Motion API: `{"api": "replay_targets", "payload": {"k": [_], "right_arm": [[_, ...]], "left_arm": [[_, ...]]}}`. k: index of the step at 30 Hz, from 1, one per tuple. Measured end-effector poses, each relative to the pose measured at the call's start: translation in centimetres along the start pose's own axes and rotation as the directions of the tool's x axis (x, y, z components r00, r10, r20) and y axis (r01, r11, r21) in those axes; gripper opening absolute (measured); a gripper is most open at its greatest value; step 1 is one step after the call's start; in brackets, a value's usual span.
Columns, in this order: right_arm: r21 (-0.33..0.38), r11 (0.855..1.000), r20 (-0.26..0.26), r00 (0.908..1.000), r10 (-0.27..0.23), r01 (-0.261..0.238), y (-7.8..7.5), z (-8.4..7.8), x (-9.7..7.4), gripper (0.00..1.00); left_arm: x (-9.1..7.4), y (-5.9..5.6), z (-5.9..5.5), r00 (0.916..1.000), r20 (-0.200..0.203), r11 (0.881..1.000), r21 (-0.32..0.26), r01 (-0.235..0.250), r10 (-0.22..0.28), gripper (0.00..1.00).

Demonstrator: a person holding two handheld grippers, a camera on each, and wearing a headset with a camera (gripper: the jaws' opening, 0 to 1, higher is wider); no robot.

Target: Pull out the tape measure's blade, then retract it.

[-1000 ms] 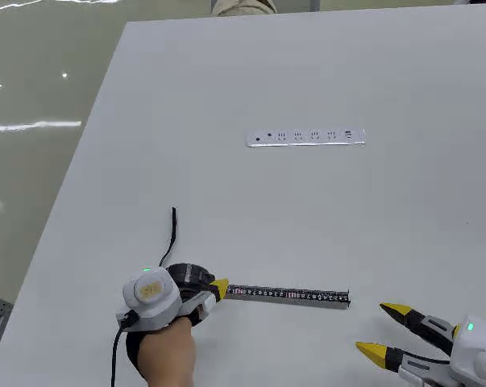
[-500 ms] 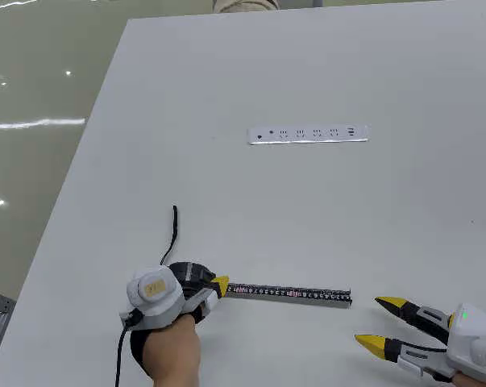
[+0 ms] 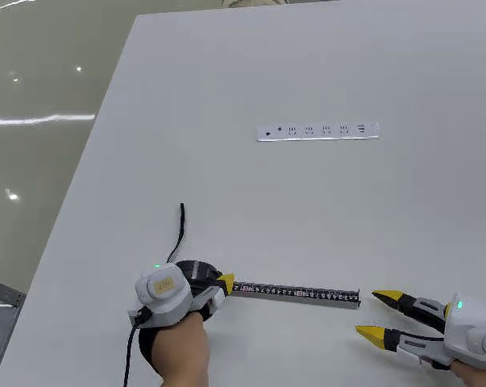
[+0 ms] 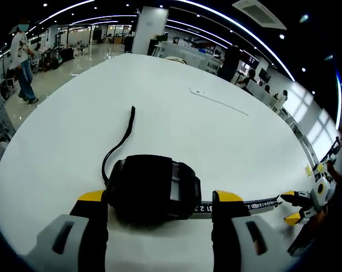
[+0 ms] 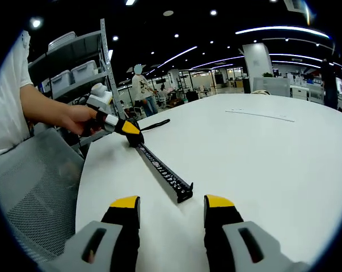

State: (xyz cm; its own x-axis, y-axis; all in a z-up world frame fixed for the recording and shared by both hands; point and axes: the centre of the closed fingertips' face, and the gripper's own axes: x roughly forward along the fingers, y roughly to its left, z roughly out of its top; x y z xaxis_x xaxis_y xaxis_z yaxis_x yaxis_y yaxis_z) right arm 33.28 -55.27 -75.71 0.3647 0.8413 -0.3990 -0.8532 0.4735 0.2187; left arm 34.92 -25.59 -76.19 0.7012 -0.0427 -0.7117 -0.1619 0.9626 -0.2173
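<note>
The black tape measure [image 4: 152, 188] lies on the white table [image 3: 307, 210] with its wrist strap [image 3: 178, 234] trailing away. My left gripper [image 4: 159, 199] is shut on its case, also seen in the head view as the left gripper [image 3: 214, 286]. The dark blade [image 3: 295, 293] is pulled out to the right and lies flat; its end hook [image 5: 184, 195] rests just in front of my right gripper [image 5: 172, 202]. That right gripper [image 3: 378, 314] stands open, a short gap from the blade tip, holding nothing.
A white power strip [image 3: 317, 131] lies farther back on the table. The table's left edge [image 3: 89, 161] drops to a shiny floor. In the right gripper view a grey mesh chair [image 5: 34, 187] stands beside the table, and shelving with people stands behind.
The right gripper has drawn slightly closer to the blade tip. The head camera shifted, so the whole scene slid right. The left gripper and tape measure have not moved.
</note>
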Motion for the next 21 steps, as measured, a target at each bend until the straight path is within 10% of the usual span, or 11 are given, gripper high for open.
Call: {"api": "replay_targets", "payload": {"k": [21], "right_arm": [[-0.003, 0.999, 0.007, 0.9990, 0.043, -0.043, 0.1, 0.6, 1.9, 0.40]], "left_arm": [[0.2, 0.3, 0.0, 0.9993, -0.007, 0.999, -0.011, -0.036, 0.036, 0.70]]}}
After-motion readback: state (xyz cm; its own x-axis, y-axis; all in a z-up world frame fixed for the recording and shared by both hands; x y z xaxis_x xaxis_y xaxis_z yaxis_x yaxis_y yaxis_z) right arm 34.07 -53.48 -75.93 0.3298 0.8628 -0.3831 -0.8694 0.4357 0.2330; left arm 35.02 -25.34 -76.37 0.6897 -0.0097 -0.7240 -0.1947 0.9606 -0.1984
